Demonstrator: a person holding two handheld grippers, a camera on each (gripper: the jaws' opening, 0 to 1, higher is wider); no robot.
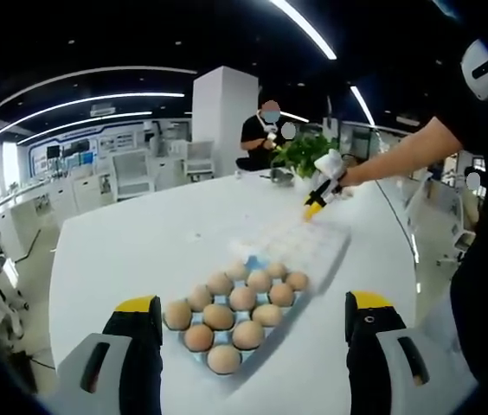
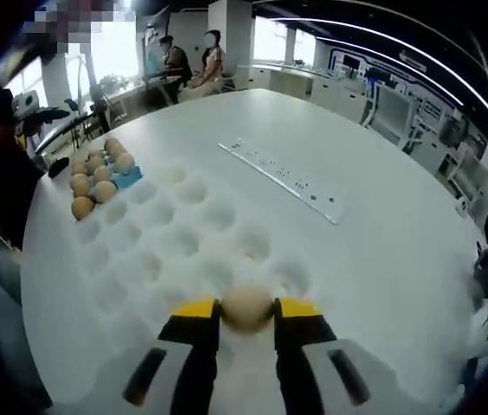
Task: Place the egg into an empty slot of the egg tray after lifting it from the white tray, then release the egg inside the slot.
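Yellow-tipped and black, my right claw (image 2: 246, 311) is pinching a tan oval egg (image 2: 247, 307) between its two jaws, holding it just above the near end of the white moulded tray with round hollows (image 2: 183, 233). That tray is lying on the round white worktop (image 2: 382, 216), and at its far end a light blue egg tray (image 2: 128, 177) is sitting with several brown eggs (image 2: 95, 173) in its slots. Beside the white tray a long clear ruler-like strip (image 2: 287, 181) is resting on the worktop.

My left claw (image 1: 253, 316) is hanging spread wide, gripping nothing, over the blue egg tray (image 1: 253, 259), whose brown eggs (image 1: 235, 311) are lying just between and beyond the jaws. Farther off I am seeing the right claw (image 1: 313, 207) over the white tray (image 1: 313, 242).
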